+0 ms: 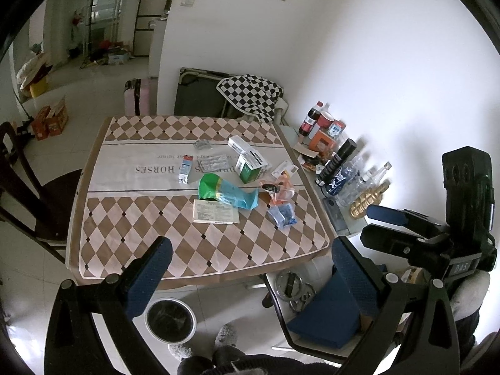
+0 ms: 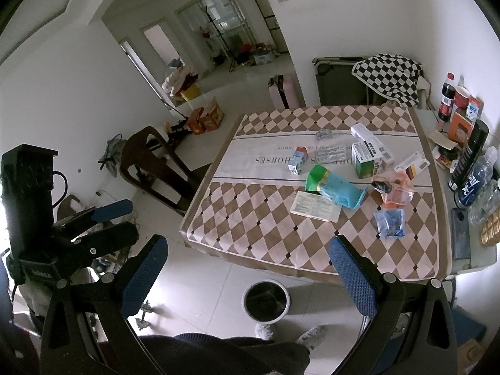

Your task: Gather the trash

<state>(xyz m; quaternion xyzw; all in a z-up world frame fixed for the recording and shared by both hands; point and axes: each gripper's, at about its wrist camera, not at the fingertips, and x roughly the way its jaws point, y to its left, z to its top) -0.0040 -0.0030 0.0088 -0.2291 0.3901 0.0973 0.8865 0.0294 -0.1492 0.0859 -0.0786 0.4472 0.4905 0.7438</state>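
The left gripper sits low in the left wrist frame with its blue-padded fingers spread wide apart and nothing between them. The right gripper is likewise spread open and empty at the bottom of the right wrist frame; it also shows at the right edge of the left wrist view, well clear of the tabletop.

The trash lies in a loose cluster around the middle and right of the checked tabletop: a green and blue snack bag at centre, overlapping the upper edge of a printed paper leaflet lying flat just below it. To the right of the bag is an orange plastic wrapper with a dark object on it, and below that a crumpled blue packet. Above the bag stands a green and white box, with a white carton beyond it, blister packs to its left, and a small blue and white carton further left.

A round bin with a dark liner stands on the floor at the bottom of the frame, just below the near edge of the tabletop
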